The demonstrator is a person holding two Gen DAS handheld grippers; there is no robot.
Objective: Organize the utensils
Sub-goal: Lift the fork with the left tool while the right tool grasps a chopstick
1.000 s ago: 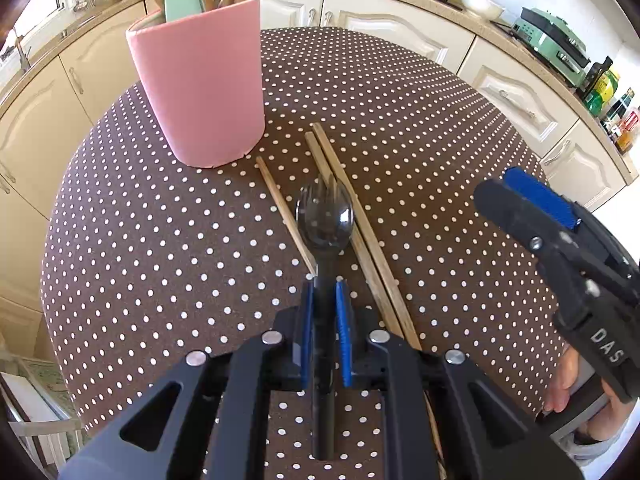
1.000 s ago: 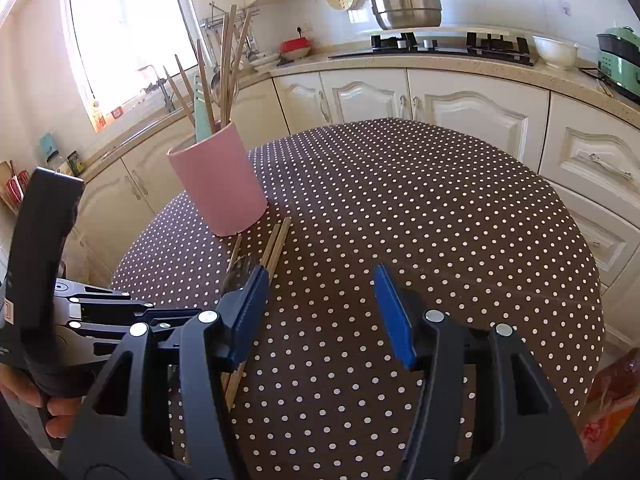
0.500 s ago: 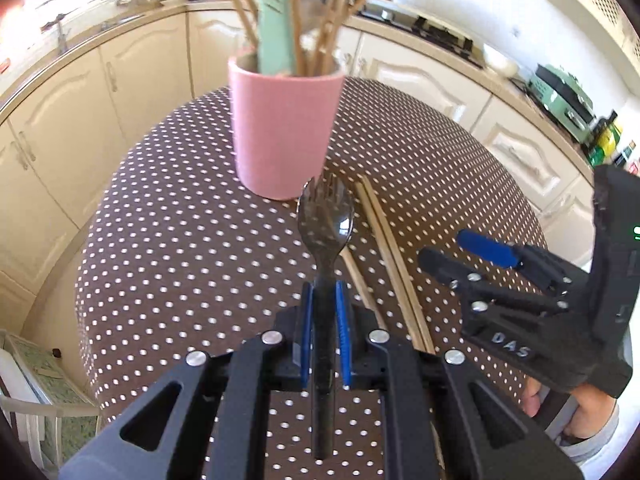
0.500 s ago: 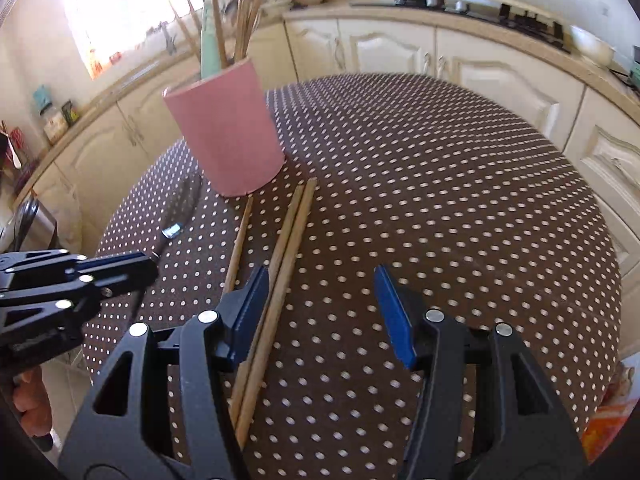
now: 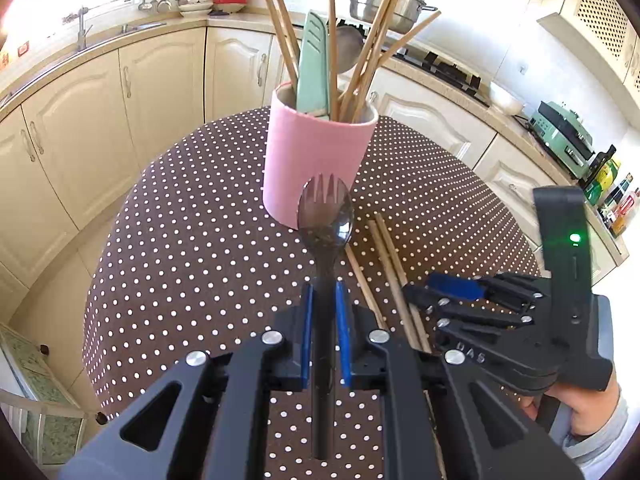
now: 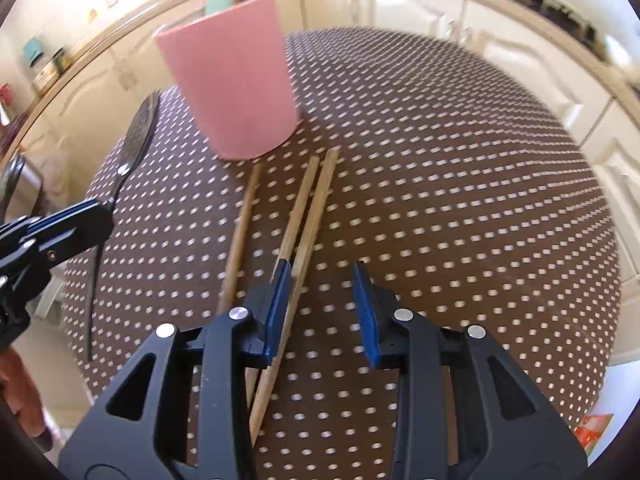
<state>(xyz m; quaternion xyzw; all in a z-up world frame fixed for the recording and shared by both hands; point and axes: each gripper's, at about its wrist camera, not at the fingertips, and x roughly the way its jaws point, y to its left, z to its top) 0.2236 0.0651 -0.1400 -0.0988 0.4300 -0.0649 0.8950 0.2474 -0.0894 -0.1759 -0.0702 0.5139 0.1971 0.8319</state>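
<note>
A dark spork (image 5: 325, 216) is clamped by its handle between the blue pads of the left gripper (image 5: 324, 312), head pointing forward and up toward a pink utensil cup (image 5: 318, 160). The cup is set toward the far edge of a round, brown polka-dot table (image 5: 192, 240) and is already filled with wooden chopsticks and a pale green utensil.

Three loose chopsticks (image 6: 308, 216) are laid on the table just in front of the cup, long axes running from the cup back toward the near edge. The right gripper (image 6: 320, 304) is lowered over them, clearly nearer than the left. Its jaws are closing; the rightmost stick is seen between them, hard against the left pad, and the other pad is apart from it.
</note>
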